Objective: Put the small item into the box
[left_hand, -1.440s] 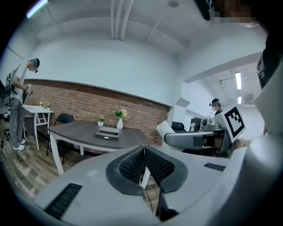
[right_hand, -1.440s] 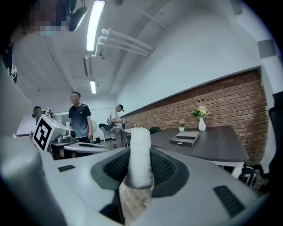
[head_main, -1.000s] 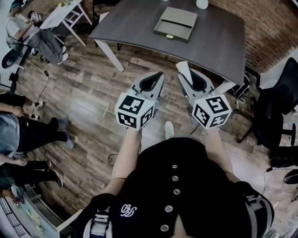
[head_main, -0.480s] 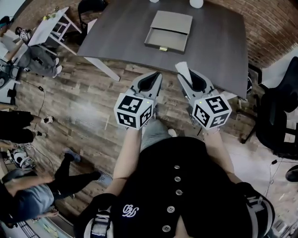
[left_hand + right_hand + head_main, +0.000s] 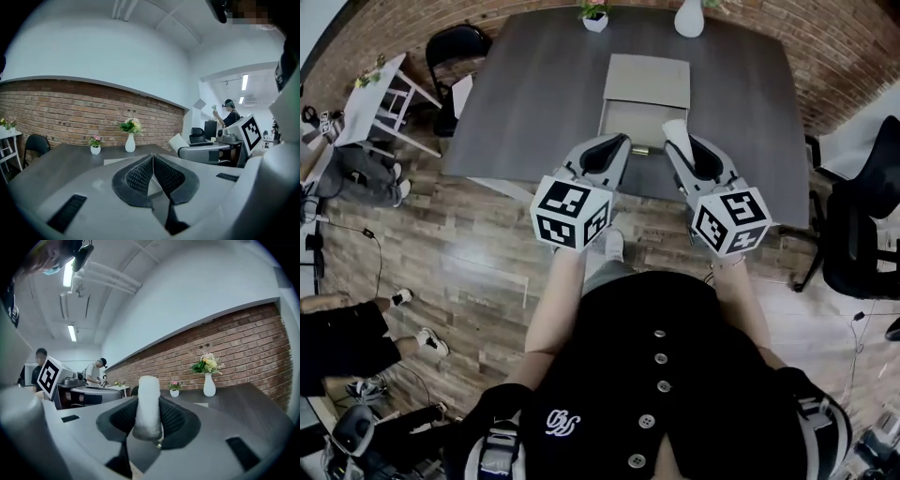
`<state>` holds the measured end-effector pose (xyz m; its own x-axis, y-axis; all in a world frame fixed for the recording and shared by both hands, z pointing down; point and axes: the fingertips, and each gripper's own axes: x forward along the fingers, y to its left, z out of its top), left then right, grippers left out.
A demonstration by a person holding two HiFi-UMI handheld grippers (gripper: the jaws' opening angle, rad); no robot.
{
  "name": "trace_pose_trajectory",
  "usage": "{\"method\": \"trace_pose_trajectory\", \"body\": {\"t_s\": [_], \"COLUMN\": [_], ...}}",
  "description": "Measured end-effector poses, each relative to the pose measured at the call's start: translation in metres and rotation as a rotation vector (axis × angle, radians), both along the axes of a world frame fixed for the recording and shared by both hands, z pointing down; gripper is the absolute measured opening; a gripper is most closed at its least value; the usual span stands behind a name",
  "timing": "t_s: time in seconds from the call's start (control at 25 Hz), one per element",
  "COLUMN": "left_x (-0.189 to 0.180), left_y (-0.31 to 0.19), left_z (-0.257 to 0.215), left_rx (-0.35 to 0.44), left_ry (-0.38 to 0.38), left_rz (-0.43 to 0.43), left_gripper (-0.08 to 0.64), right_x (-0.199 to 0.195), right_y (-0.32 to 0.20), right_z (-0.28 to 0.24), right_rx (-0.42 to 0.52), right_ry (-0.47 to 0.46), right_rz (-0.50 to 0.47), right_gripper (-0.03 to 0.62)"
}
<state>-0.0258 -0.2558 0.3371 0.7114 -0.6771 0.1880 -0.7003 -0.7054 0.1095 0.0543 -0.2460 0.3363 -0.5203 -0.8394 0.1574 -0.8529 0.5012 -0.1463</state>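
A flat grey box (image 5: pixel 644 98) with its drawer pulled out lies on the dark table (image 5: pixel 534 103), just beyond both grippers. My right gripper (image 5: pixel 686 147) is shut on a small white cylinder-shaped item (image 5: pixel 675 137) that sticks up between its pads (image 5: pixel 148 412). The left gripper (image 5: pixel 614 150) is shut with nothing in it; its ribbed pads (image 5: pixel 140 174) meet. Both grippers hover at the table's near edge, side by side. In the left gripper view only a pale corner of the box (image 5: pixel 115 161) shows.
A white vase with flowers (image 5: pixel 688 17) and a small potted plant (image 5: pixel 594 15) stand at the table's far edge by the brick wall. A black chair (image 5: pixel 459 47) is at the far left, an office chair (image 5: pixel 862 225) at the right. People stand on the floor at the left.
The table and box have come closer and lower in the head view as the person walked up; both grippers now reach the table's near edge. The right gripper still holds the white item.
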Motion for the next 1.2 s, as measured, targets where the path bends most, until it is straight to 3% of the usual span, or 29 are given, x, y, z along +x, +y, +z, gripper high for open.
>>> {"method": "trace_pose_trajectory", "body": {"t_s": [0.32, 0.68, 1.2], "left_x": [-0.034, -0.033, -0.022], "left_y": [-0.083, -0.116, -0.133], "left_z": [-0.005, 0.017, 0.034], "left_rx": [0.016, -0.050, -0.113], "left_ry": [-0.006, 0.018, 0.029], "left_rz": [0.118, 0.206, 0.185], "left_gripper": [0.017, 0.017, 0.017], "right_x": [-0.034, -0.032, -0.013], "right_y": [-0.078, -0.100, -0.121], "right_z": [-0.003, 0.013, 0.027], "right_rx": [0.020, -0.029, -0.089], "right_ry": [0.016, 0.051, 0.082], "right_rz": [0.118, 0.215, 0.205], "right_gripper": [0.132, 0.132, 0.132]}}
